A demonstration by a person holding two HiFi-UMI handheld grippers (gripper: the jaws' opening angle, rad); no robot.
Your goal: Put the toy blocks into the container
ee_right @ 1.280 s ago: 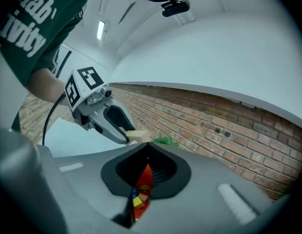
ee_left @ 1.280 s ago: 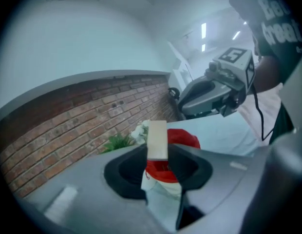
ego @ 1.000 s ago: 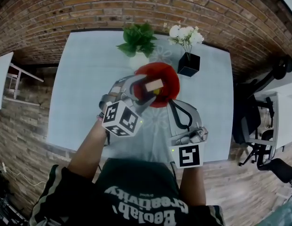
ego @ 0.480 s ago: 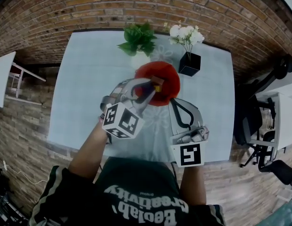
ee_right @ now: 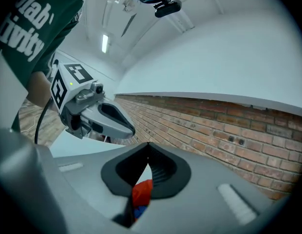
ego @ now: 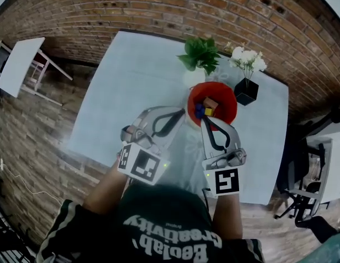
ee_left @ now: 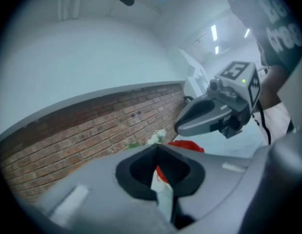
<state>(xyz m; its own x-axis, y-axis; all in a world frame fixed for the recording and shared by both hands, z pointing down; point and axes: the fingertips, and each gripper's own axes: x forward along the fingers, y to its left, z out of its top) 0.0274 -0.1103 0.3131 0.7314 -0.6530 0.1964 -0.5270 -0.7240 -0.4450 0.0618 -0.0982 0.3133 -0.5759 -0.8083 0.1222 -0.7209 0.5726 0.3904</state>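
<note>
The red container (ego: pixel 227 109) stands on the pale table (ego: pixel 126 86) and holds a wooden block (ego: pixel 210 103), a blue block (ego: pixel 199 112) and a yellow block (ego: pixel 209 112). My left gripper (ego: pixel 182 112) hangs just left of the container's rim; its jaws have just been closing and are shut with nothing between them. My right gripper (ego: pixel 204 119) is shut and empty at the container's near rim. In the left gripper view the shut jaws (ee_left: pixel 157 150) face the red container (ee_left: pixel 189 145). In the right gripper view the red container (ee_right: pixel 141 191) shows below the shut jaws (ee_right: pixel 148 147).
A green plant in a white pot (ego: pixel 200 56) and white flowers in a black pot (ego: pixel 247 89) stand just behind the container. Brick flooring surrounds the table. A small white table (ego: pixel 19 64) is at the far left, office chairs (ego: pixel 304 201) at the right.
The left gripper held the wooden block over the container; the block now lies inside it, and the gripper has drawn back and shut. The head view has shifted.
</note>
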